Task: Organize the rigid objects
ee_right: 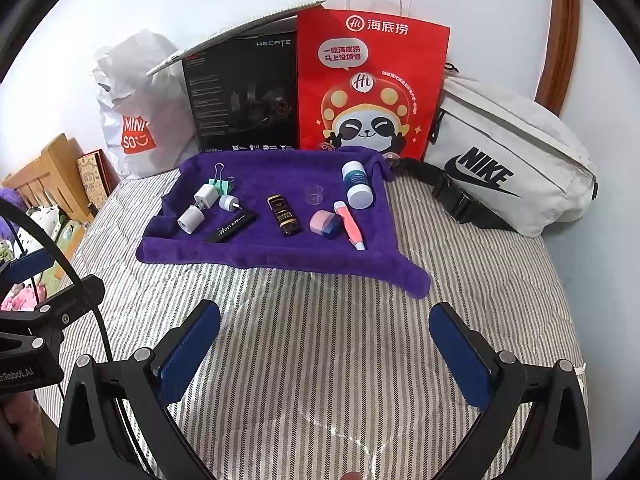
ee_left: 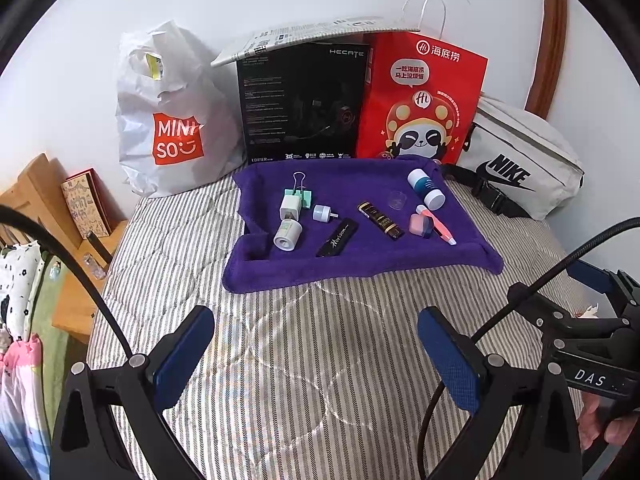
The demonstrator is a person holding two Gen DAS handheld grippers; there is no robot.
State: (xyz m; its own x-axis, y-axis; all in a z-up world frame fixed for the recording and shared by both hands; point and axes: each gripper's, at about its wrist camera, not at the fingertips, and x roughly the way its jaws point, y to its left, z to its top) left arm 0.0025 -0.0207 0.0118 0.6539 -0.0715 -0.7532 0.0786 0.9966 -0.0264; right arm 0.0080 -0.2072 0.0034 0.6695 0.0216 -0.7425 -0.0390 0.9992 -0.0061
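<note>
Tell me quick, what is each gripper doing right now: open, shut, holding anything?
Left gripper: jaws open, holding nothing, above the striped bedcover.
Right gripper: jaws open, holding nothing, short of the purple towel.

A towel lies on the bed; on it, from left: a binder clip behind two chargers, a small plug, a flat case, a tube, an eraser, a pen; a bottle and a clear cup lie behind; behind the towel stand a plastic bag, a headset box, a paper bag; a waist bag lies to the right.
</note>
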